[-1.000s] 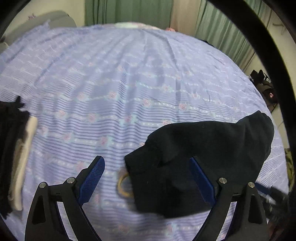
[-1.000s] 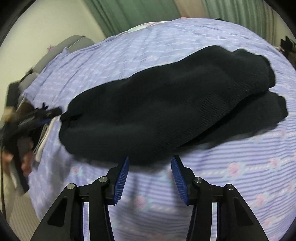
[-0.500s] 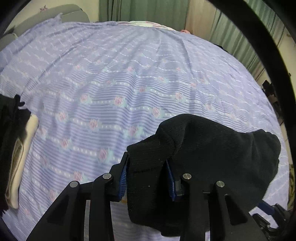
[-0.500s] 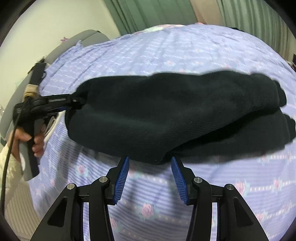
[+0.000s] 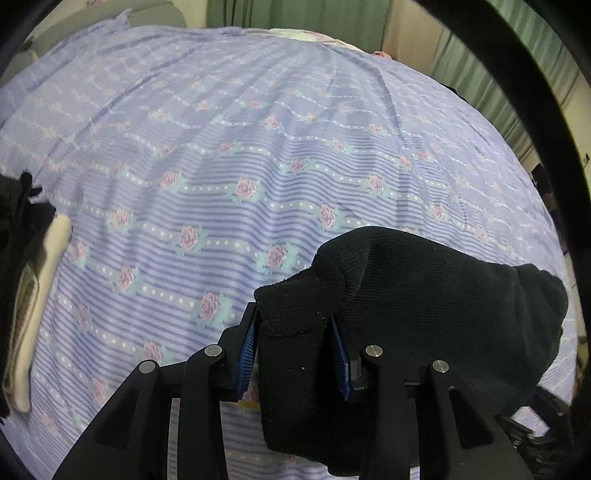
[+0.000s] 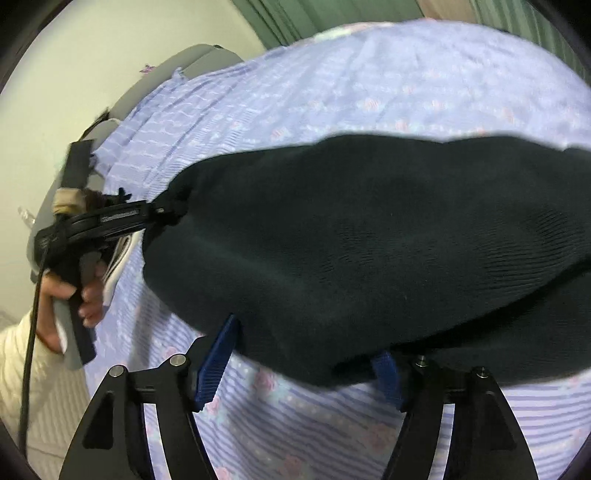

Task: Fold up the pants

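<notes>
We see black pants (image 5: pixel 424 317) on a bed covered by a lilac sheet (image 5: pixel 229 155) with rose stripes.

Left claw (image 5: pixel 293 347): its blue pads (image 5: pixel 246 356) are drawn close together on a thick corner of the pants, which stands up between them; the fabric hangs down below the pads and humps up and away to the right over the sheet. In the right wrist view we see this same claw (image 6: pixel 162 212) from the side, gripping the pants' left end, with the person's left hand (image 6: pixel 70 295) around its handle and a cable trailing down from it.

Right claw (image 6: pixel 306 360): its fingers (image 6: pixel 218 358) stand wide apart at the near edge of the pants (image 6: pixel 362 251). The left finger shows in full just beside the cloth; the right one is partly covered by the hem, and nothing is pinched between them.

At the sheet's left edge, in the left wrist view, lie a cream cloth (image 5: pixel 35 295) and a dark one (image 5: pixel 18 229), well apart from the pants. Green curtains (image 5: pixel 295 14) hang beyond the bed.
</notes>
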`<act>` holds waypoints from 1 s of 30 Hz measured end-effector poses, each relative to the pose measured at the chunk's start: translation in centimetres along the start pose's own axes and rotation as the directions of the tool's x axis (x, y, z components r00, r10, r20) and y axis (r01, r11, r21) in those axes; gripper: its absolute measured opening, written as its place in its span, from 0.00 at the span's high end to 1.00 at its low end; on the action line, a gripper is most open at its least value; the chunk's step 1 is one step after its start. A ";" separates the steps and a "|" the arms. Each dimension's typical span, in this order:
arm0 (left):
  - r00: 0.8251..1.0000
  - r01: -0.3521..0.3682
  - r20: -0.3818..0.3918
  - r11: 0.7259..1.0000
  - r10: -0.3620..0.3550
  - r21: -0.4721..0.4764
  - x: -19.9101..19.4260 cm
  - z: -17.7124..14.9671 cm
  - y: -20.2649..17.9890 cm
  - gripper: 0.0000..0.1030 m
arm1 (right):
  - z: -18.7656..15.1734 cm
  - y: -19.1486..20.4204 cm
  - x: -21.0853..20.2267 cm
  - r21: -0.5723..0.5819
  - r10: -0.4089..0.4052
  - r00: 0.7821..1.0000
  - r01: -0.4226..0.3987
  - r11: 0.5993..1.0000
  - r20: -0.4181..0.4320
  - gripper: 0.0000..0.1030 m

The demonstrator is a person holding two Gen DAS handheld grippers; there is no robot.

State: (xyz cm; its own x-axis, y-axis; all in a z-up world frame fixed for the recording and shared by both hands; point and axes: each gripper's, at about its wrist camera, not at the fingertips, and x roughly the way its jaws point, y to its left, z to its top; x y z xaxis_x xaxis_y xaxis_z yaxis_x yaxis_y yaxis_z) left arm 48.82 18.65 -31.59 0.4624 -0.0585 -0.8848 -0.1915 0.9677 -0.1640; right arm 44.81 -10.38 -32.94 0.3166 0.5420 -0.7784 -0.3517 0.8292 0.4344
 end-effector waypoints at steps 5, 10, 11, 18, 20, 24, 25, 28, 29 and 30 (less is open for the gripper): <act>1.000 -0.025 -0.003 0.999 0.025 0.030 -0.6 -0.6 0.1 0.65 | -1.0 1.1 -1.4 0.032 -0.029 0.999 0.028 0.999 0.032 0.62; 0.995 -0.101 0.000 0.990 0.101 0.101 -0.4 -2.0 -0.1 0.63 | -3.0 2.4 -2.4 0.044 -0.038 0.998 0.036 0.998 0.046 0.70; 0.995 -0.095 -0.012 0.992 0.096 0.083 -0.2 -2.1 0.3 0.62 | -3.4 2.5 -2.1 0.059 -0.039 0.999 0.036 0.998 0.037 0.70; 0.980 -0.195 -0.002 0.972 0.197 0.133 -1.7 -2.4 0.0 0.36 | -4.4 3.4 -2.7 0.069 -0.132 0.991 0.130 0.989 0.030 0.52; 0.971 -0.239 0.073 0.953 0.229 0.188 -4.3 -2.9 -1.2 0.33 | -4.3 4.0 -5.2 0.065 -0.163 0.983 0.158 0.985 0.088 0.51; 0.967 -0.206 0.208 0.932 0.148 0.297 -9.8 -5.1 -4.6 0.23 | -4.1 3.7 -11.8 0.077 -0.277 0.927 0.266 0.961 0.252 0.41; 0.966 -0.183 0.233 0.924 0.107 0.335 -11.2 -6.1 -6.0 0.23 | -3.8 3.1 -13.1 0.096 -0.293 0.914 0.277 0.956 0.279 0.40; 0.960 -0.128 0.280 0.898 0.006 0.421 -12.9 -8.1 -10.2 0.23 | -2.9 -0.3 -16.5 0.186 -0.353 0.873 0.306 0.934 0.336 0.39; 0.958 -0.108 0.285 0.891 -0.025 0.441 -13.1 -8.7 -11.3 0.23 | -2.7 -1.6 -17.2 0.210 -0.369 0.863 0.312 0.927 0.346 0.39; 0.956 -0.090 0.289 0.881 -0.054 0.464 -13.1 -9.4 -12.6 0.23 | -2.1 -3.2 -17.7 0.238 -0.394 0.852 0.327 0.915 0.345 0.39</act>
State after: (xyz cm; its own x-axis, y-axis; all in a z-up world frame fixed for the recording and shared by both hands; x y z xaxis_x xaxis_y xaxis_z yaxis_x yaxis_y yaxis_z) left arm 37.00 4.90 -22.01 0.7024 -0.0377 -0.7107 0.1910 0.9720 0.1372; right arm 38.52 -22.92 -21.50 0.7120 0.1819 -0.6782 -0.0088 0.9681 0.2504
